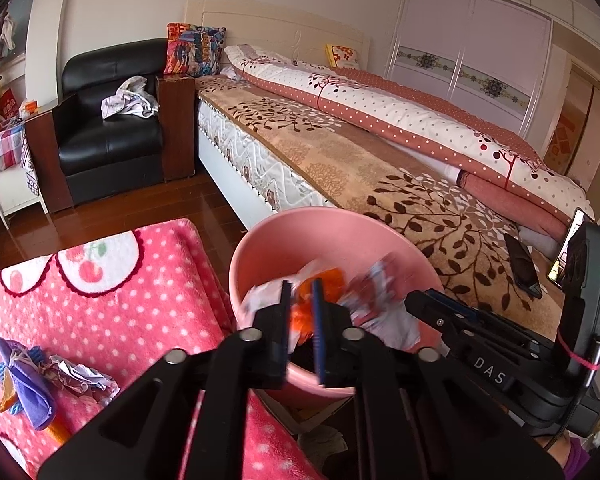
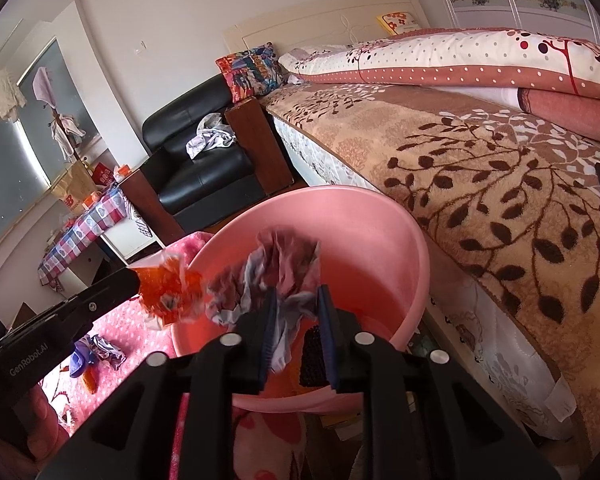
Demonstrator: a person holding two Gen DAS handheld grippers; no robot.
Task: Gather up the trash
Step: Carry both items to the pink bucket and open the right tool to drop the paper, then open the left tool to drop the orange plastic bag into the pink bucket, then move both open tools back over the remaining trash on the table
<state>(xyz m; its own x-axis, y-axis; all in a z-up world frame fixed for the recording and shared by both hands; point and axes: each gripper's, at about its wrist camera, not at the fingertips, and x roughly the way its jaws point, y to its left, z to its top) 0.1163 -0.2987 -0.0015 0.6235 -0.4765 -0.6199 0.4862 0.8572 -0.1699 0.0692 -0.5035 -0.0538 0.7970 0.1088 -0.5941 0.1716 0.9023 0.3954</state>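
A pink bin [image 1: 260, 248] [image 2: 360, 220] stands on the floor beside the bed. My left gripper [image 1: 302, 316] [image 2: 134, 280] hovers over its near rim. Its jaws stand apart, with a blurred orange wrapper [image 1: 328, 280] [image 2: 168, 292] loose at the fingertips. My right gripper [image 2: 296, 320] [image 1: 424, 300] is over the bin too, also parted. A blurred crumpled printed paper [image 2: 276, 264] [image 1: 380, 292] hangs against its left finger, and a gap shows on the other side. Something dark lies at the bottom of the bin.
Left of the bin lies a pink polka-dot blanket [image 1: 120, 300] holding a purple wrapper [image 1: 28, 384] and crumpled paper [image 1: 84, 376]. The bed [image 1: 380, 168] runs along the right with a phone [image 1: 524, 264] on it. A black armchair [image 1: 108, 140] stands behind.
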